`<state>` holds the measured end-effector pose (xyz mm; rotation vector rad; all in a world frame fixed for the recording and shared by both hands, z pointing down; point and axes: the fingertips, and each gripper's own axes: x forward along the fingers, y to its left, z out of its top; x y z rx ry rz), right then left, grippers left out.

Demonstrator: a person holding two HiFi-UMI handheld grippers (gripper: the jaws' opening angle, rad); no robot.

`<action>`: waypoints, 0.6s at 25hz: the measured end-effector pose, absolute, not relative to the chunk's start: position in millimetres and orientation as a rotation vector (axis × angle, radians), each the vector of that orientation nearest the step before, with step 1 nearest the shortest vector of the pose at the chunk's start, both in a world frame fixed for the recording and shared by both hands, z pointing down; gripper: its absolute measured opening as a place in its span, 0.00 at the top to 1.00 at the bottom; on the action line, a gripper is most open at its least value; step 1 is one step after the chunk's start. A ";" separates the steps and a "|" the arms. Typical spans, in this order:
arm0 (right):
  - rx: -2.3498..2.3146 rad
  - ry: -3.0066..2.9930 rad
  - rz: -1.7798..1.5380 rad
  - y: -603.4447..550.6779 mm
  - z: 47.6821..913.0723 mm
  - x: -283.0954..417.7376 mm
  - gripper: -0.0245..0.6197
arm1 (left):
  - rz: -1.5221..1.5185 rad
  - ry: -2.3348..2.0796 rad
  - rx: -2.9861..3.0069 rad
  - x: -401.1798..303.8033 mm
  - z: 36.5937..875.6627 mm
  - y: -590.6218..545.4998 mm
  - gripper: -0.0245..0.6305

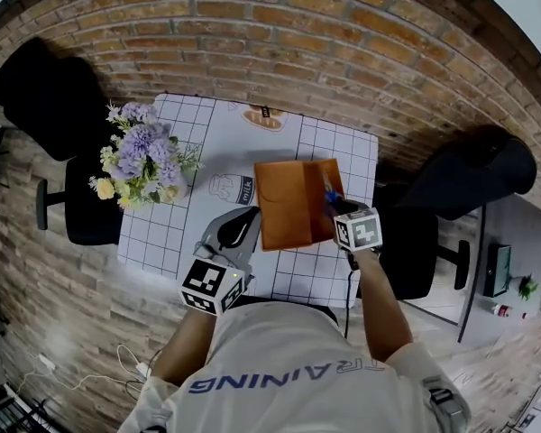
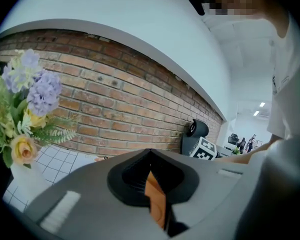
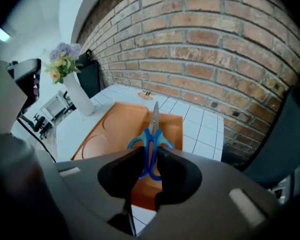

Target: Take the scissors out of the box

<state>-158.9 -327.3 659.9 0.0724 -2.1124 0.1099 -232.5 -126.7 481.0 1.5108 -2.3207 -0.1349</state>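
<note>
Surface (image 1: pixel 343 156): white grid cloth, set against a brick wall (image 1: pixel 279 34). The orange box (image 1: pixel 288 207) lies open near the middle. Flowers (image 1: pixel 140 161) in a white vase (image 3: pixel 80 100) stand well to its left in the head view.

Left tool (image 1: pixel 251 222): at the box's left edge. Its own view shows the jaws closed on a thin orange edge of the box, with a pad against each face.

Right tool (image 3: pixel 147 166): at the box's right side, tilted steeply down. The jaws are clamped on the blue handles of the scissors (image 3: pixel 153 134), one pad on each side of the loops. The blades are together, tip pointing away from the tool toward the wall.

Scissors position: held in the air over the right part of the box, whose orange floor shows beneath and around them (whether the tip is fully clear of the box wall, I cannot tell from these angles). In the head view the blue handles show at the box's right rim, just beyond the right tool.

A black chair (image 1: pixel 469 174) stands to the right of the surface.
</note>
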 end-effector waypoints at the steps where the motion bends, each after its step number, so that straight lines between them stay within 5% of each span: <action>1: 0.074 -2.155 0.124 -327.4 646.2 -159.8 0.81 | -0.135 -2.328 1.514 -232.0 477.5 -128.9 0.96; 15: 0.104 -2.785 0.137 -332.3 429.0 -150.2 0.80 | -0.115 -2.450 1.573 -220.0 417.6 -142.4 0.96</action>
